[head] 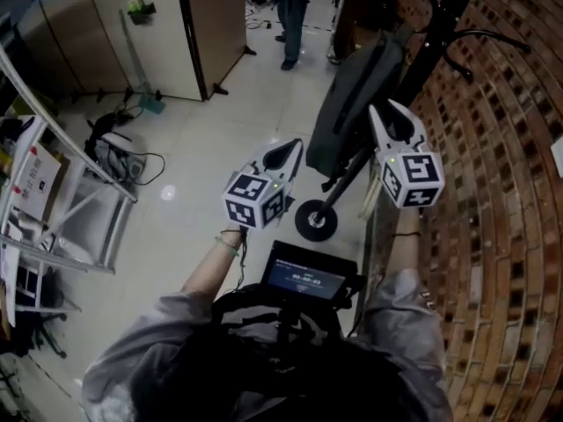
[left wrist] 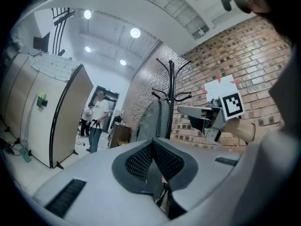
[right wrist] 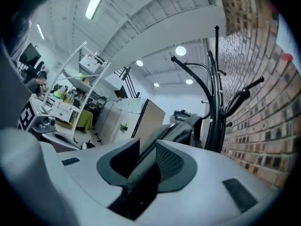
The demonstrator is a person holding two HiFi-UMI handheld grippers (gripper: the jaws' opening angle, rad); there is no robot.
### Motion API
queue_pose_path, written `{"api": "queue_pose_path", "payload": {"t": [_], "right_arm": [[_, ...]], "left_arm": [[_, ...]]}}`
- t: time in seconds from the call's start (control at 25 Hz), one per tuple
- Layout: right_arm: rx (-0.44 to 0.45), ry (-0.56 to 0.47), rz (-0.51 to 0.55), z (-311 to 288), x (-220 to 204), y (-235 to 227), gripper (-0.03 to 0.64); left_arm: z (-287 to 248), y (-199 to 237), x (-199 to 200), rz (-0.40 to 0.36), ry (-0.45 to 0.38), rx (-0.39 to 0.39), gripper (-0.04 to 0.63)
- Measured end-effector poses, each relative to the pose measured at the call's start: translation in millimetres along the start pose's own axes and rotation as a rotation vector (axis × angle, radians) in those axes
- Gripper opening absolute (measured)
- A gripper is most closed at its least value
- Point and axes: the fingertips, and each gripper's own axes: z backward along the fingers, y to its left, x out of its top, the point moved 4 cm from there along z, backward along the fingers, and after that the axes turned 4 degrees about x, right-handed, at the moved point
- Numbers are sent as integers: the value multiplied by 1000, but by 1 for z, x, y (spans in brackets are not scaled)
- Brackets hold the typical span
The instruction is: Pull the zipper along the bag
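Head view with both gripper views. We see the left gripper (head: 283, 155) held up at centre, over the pale floor (head: 202, 148). Its own view shows the meshed pads (left wrist: 140, 162) drawn together at their far tips, a narrow setting with nothing between them. The right gripper (head: 396, 120) is raised at the right, near the brick wall (head: 493, 200). Its jaws stand wide apart and we see no object pressed between the pads. The grey bag (head: 352, 104) hangs on the black coat stand (head: 444, 16), beyond and between the two grippers. The right gripper is just beside the bag's right edge and the left gripper is a little apart from its lower left. We cannot make out the bag's zipper in any view. Below the bag we note the stand's round black foot (head: 315, 220). A dark screen (head: 308, 278) sits in front of the person's chest. At the far left stand beige partition panels (head: 149, 33), with a metal rack (head: 79, 200) nearer on the left. A bystander (head: 290, 11) stands at the far end of the room.
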Motion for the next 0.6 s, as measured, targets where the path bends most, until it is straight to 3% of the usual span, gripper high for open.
{"api": "queue_pose_path", "payload": {"t": [0.36,0.6], "right_arm": [[-104,108,319,-53,46,-32,118],[-74,239,550,-81,51,-40,133]], "left_arm": [[-10,23,-10,45,15,-42,8],[-15,25,-9,61,7,-42,8]]}}
